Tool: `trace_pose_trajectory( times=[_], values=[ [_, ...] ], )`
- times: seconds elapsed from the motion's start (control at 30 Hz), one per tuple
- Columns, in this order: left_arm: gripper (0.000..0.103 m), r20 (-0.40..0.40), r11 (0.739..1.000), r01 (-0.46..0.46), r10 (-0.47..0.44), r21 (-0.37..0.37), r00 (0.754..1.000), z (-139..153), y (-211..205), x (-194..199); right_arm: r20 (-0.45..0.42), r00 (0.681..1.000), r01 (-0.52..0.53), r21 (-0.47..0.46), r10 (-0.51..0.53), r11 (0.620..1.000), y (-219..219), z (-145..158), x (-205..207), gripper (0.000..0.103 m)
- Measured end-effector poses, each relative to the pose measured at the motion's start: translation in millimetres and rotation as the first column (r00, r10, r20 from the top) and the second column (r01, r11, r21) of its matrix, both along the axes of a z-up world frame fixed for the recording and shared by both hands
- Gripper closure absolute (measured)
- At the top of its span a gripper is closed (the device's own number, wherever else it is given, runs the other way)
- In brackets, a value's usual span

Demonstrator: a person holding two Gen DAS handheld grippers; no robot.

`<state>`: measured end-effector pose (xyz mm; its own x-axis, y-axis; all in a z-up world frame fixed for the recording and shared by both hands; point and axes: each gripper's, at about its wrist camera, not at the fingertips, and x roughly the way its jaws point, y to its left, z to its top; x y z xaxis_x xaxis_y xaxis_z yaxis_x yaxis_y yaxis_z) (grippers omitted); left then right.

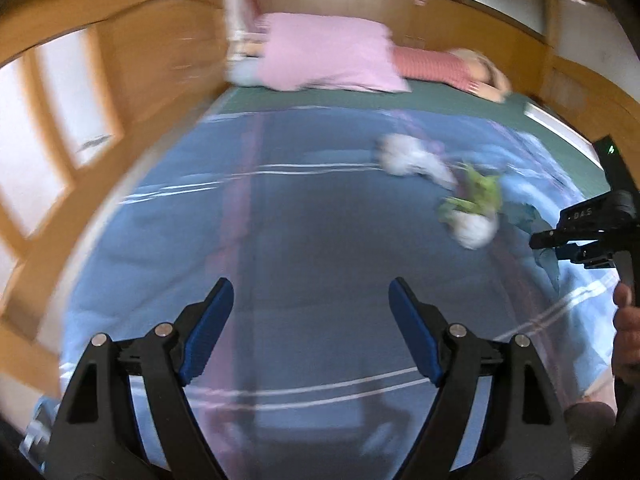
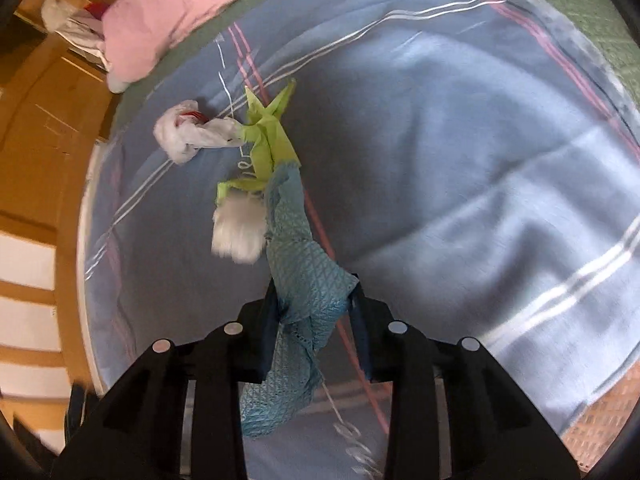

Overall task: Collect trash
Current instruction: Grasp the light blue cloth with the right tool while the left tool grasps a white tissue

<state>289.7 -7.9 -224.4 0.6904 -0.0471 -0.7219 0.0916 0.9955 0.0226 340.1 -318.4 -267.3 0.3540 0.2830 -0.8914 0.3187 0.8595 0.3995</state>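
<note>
Right claw (image 2: 316,316) is clamped on a crumpled blue textured napkin (image 2: 298,272), whose upper end reaches forward to a green paper scrap (image 2: 267,140) and whose lower end hangs back between the black arms. Just left of the napkin lies a white fluffy wad (image 2: 239,234), touching the green scrap's lower tip, and a crumpled white plastic bag (image 2: 188,132) with a bit of red in it sits against the scrap's left side. All this trash rests on a blue bedspread (image 2: 460,140) crossed by white and pink stripes, over a green sheet; a pink pillow (image 2: 172,16) lies at the far end of the bed. Left claw (image 1: 311,332) hangs spread wide over bare bedspread (image 1: 280,240), holding nothing, its blue pads (image 1: 208,332) well apart. From that blurred view the white bag (image 1: 408,158), green scrap (image 1: 478,194) and white wad (image 1: 474,232) lie ahead to the right, near the right claw (image 1: 576,240) at the frame's edge, and the pink pillow (image 1: 328,56) lies beyond by a wooden headboard (image 1: 460,20).
</note>
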Motion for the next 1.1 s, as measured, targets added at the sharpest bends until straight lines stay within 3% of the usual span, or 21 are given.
trace_pose_trajectory(
  times=[0.1,0.27,0.4,0.5,0.57,0.6,0.63,0.7,0.93,1.1],
  values=[
    [0.023,-0.005,0.993,0.116,-0.116,-0.030,0.993,-15,-42,23,0.015,1.000,0.013,0.010,-0.013,1.000,-12,6,-21,0.070],
    [0.023,-0.002,0.975,0.220,-0.221,-0.030,0.975,-36,-106,66,0.023,0.998,0.049,0.042,-0.050,0.998,-37,6,-49,0.069],
    [0.022,-0.046,0.964,0.264,-0.263,0.022,0.964,-66,-147,101,0.025,0.996,0.085,0.068,-0.087,0.994,-60,6,-74,0.069],
    [0.022,-0.089,0.957,0.291,-0.288,0.020,0.953,-84,-161,116,0.026,0.994,0.104,0.078,-0.106,0.992,-73,5,-83,0.070],
    [0.047,-0.125,0.957,0.289,-0.286,0.002,0.950,-94,-166,124,0.022,0.992,0.119,0.090,-0.121,0.989,-82,3,-90,0.070],
    [0.073,-0.138,0.959,0.284,-0.283,-0.015,0.949,-97,-165,128,0.019,0.992,0.123,0.090,-0.125,0.988,-85,2,-92,0.069],
    [0.083,-0.131,0.960,0.278,-0.278,-0.019,0.952,-96,-164,127,0.016,0.991,0.133,0.085,-0.135,0.988,-89,2,-95,0.069],
    [0.086,-0.128,0.959,0.280,-0.282,-0.037,0.951,-90,-160,124,0.018,0.989,0.143,0.087,-0.145,0.986,-95,2,-100,0.070],
    [0.087,-0.034,0.956,0.279,-0.283,-0.090,0.959,-42,-138,78,0.070,0.985,0.153,0.063,-0.157,0.986,-100,17,-128,0.069],
    [0.087,0.056,0.931,0.351,-0.347,-0.098,0.936,8,-148,29,0.121,0.975,0.180,0.057,-0.186,0.982,-109,38,-161,0.070]
  ],
)
